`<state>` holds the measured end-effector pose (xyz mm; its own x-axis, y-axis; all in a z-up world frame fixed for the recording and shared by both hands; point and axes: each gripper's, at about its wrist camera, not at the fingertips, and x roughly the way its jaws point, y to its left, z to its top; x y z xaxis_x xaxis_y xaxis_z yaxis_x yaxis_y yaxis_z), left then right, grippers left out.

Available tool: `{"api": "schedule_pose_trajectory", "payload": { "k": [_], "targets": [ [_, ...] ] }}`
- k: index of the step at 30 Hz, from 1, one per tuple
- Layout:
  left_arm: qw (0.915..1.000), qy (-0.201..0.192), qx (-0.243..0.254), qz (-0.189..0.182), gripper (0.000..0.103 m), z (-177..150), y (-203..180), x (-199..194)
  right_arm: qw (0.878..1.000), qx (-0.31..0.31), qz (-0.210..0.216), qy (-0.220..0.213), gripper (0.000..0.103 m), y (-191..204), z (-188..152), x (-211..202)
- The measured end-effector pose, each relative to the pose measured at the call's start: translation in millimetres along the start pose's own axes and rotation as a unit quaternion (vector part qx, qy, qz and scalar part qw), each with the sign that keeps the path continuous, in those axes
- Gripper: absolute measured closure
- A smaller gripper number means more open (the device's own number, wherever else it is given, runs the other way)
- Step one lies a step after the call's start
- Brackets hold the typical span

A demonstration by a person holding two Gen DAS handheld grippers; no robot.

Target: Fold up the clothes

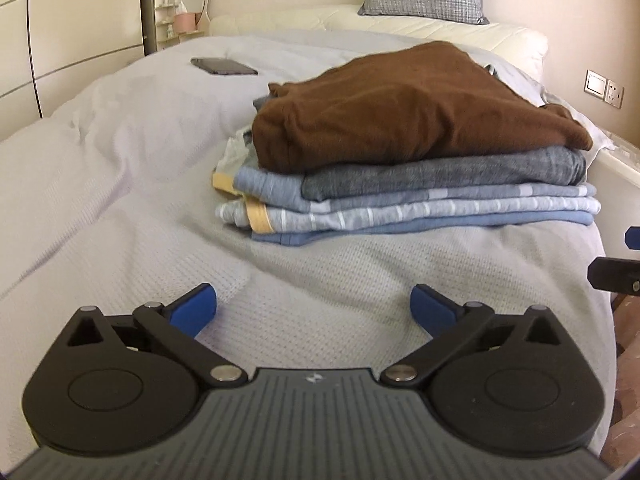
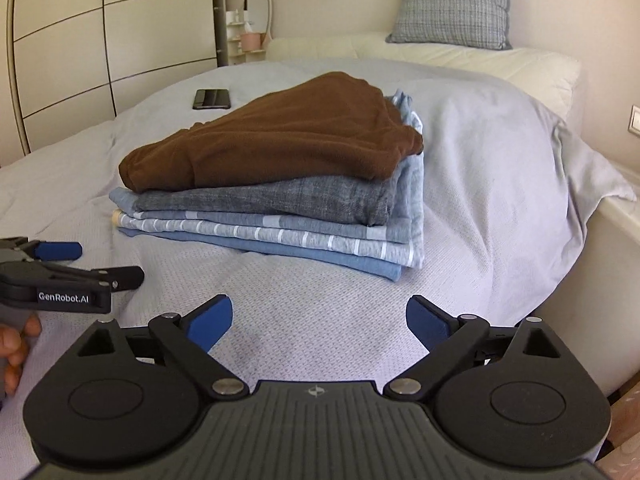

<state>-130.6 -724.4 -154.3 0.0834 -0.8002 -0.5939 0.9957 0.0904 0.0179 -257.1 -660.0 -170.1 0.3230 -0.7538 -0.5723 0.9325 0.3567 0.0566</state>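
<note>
Left gripper [image 1: 314, 306] and right gripper [image 2: 319, 318]: jaws spread wide, nothing between the blue pads, both poised over the grey bedspread [image 1: 120, 184] at the near edge of the bed. Just beyond them, a stack of folded clothes [image 1: 408, 168] lies on the bedspread: a brown garment [image 2: 276, 136] on top, a dark grey one beneath, then blue striped pieces. Farther left, a phone [image 1: 224, 66] lies flat. At the far end, a checked pillow [image 2: 452, 4].
</note>
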Motion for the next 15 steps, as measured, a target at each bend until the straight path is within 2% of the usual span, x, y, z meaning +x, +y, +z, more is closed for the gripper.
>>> {"api": "schedule_pose_trajectory", "payload": {
  "k": [8, 15],
  "targets": [
    [0.9998, 0.009, -0.017, -0.011, 0.001, 0.3, 4.0, 4.5, 0.999, 0.024, 0.011, 0.020, 0.002, -0.9, -0.4, 26.2],
    [0.9997, 0.007, -0.022, -0.010, 0.001, 1.0, 3.4, 3.5, 0.999, 0.039, -0.001, 0.026, 0.000, 4.9, -1.3, 41.1]
  ]
}}
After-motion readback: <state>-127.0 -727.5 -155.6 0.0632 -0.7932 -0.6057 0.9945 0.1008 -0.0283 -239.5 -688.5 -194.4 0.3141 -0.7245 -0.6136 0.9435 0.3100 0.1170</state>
